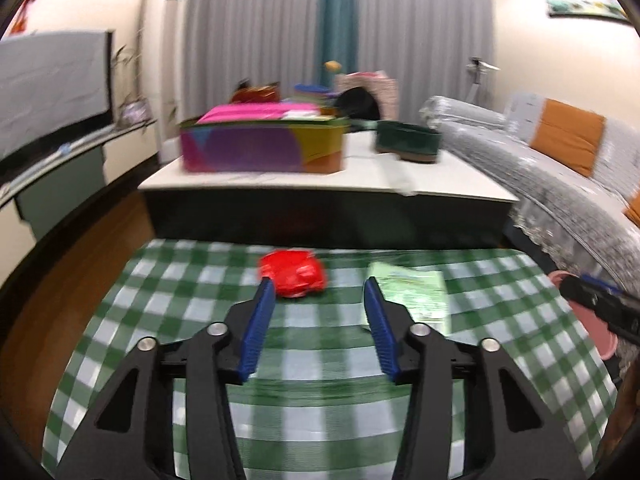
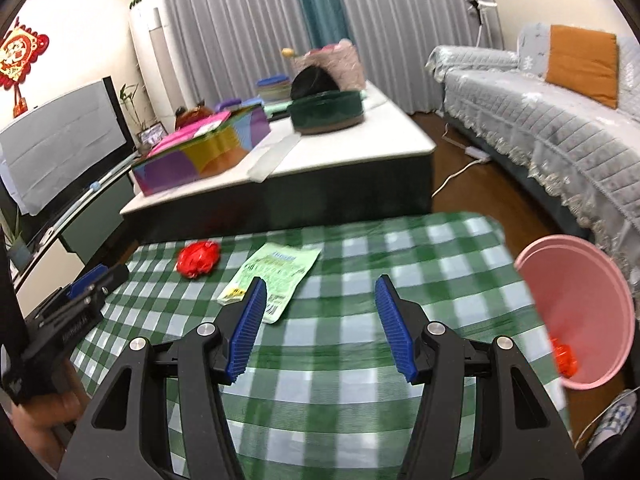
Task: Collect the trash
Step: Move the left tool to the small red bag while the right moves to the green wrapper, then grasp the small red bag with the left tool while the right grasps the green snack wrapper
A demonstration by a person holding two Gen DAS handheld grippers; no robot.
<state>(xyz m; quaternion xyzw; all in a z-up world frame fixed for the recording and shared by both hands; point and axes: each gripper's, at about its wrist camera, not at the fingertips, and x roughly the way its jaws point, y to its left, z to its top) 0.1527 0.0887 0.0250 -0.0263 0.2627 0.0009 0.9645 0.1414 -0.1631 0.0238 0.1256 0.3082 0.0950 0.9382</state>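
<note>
Worked above a table under a green-and-white checked cloth [image 2: 360, 256]. Left gripper [image 1: 319, 288] held over the near half of the cloth, blue pads apart with nothing between them, released. Right gripper [image 2: 320, 286] likewise spread and empty, hovering over bare cloth. Lay toward the far edge: a crumpled red wrapper [image 1: 294, 274], just beyond the left gripper's left fingertip, and beside it on the right a flat pale-green packet [image 1: 412, 292], close behind the right fingertip; seen from the right wrist, the packet partly hidden by that gripper's left finger. Stood off the table's right side, tilted toward the camera, a pink bin [image 2: 580, 308] with a piece of red trash [image 2: 563, 356] already inside. Beyond, a low white-topped table [image 2: 400, 136] bearing a colourful box [image 2: 200, 152].
</note>
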